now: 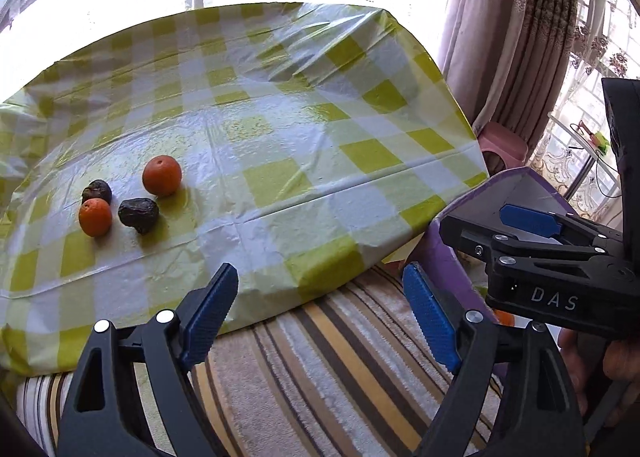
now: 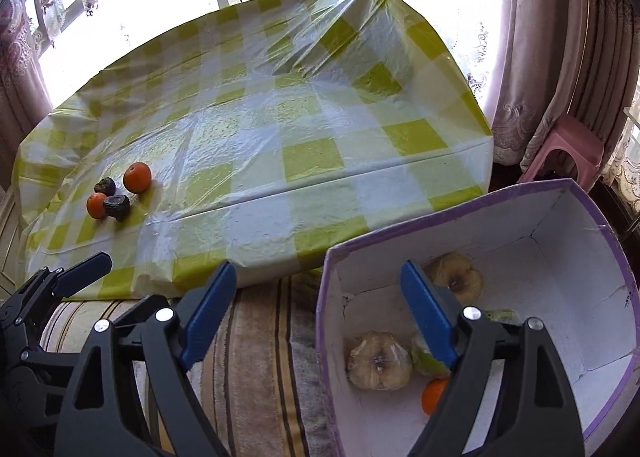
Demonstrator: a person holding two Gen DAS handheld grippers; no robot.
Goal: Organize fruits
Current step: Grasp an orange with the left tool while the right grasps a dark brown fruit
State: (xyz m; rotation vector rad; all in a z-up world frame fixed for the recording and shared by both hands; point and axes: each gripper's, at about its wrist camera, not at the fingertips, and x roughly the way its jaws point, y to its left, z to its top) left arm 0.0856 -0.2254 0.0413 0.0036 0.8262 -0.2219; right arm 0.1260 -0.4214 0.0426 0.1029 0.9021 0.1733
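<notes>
Two oranges (image 1: 162,175) (image 1: 95,217) and two dark wrinkled fruits (image 1: 138,215) (image 1: 97,191) lie together on the left of the green-checked table (image 1: 280,145). They also show in the right wrist view, with the larger orange (image 2: 137,177) at the back. A purple box (image 2: 500,297) with a white inside stands right of the table and holds two pale yellow fruits (image 2: 378,361), a green one and an orange (image 2: 434,397). My left gripper (image 1: 320,317) is open and empty over the striped cloth. My right gripper (image 2: 316,313) is open and empty over the box's left wall.
A striped cloth (image 1: 320,377) covers the surface in front of the table. A pink stool (image 2: 568,149) stands by the curtains (image 1: 512,37) at the right. Bright windows lie behind the table. The right gripper also shows at the right of the left wrist view (image 1: 532,231).
</notes>
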